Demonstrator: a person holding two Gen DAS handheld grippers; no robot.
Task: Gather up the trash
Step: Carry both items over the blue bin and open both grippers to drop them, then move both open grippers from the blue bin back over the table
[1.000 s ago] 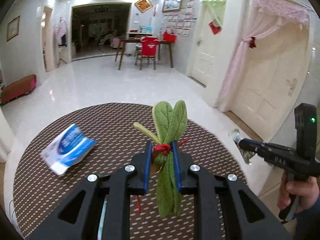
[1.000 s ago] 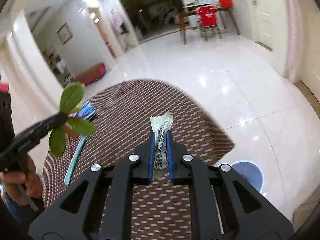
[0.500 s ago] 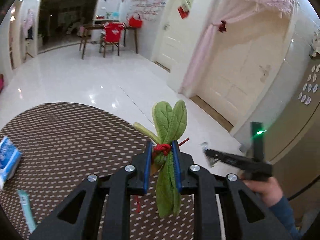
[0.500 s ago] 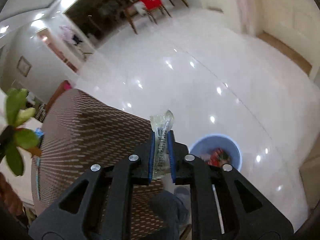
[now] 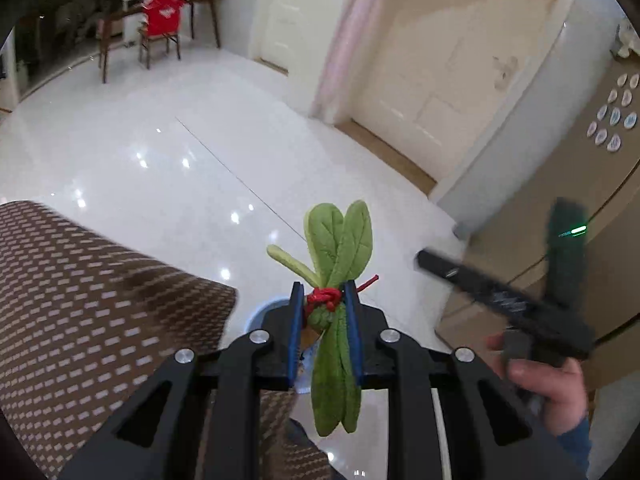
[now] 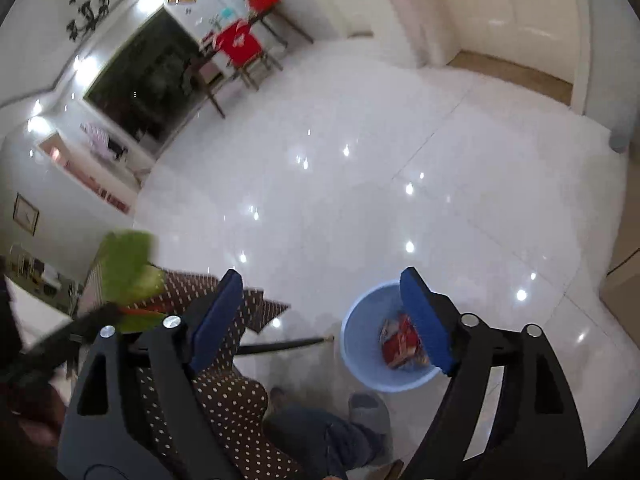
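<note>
Right wrist view: right gripper [image 6: 320, 312], jaws just sprung wide and empty, hangs above blue bin [image 6: 362, 364]. Left gripper [image 5: 325, 320] clamps leaf bundle [image 5: 338, 312]; drop it next, I judge, once centred over the bin

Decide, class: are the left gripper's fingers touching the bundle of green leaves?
Touching. The left wrist view shows both blue fingers pressed against the bundle of green leaves at its red tie, no gap.
</note>
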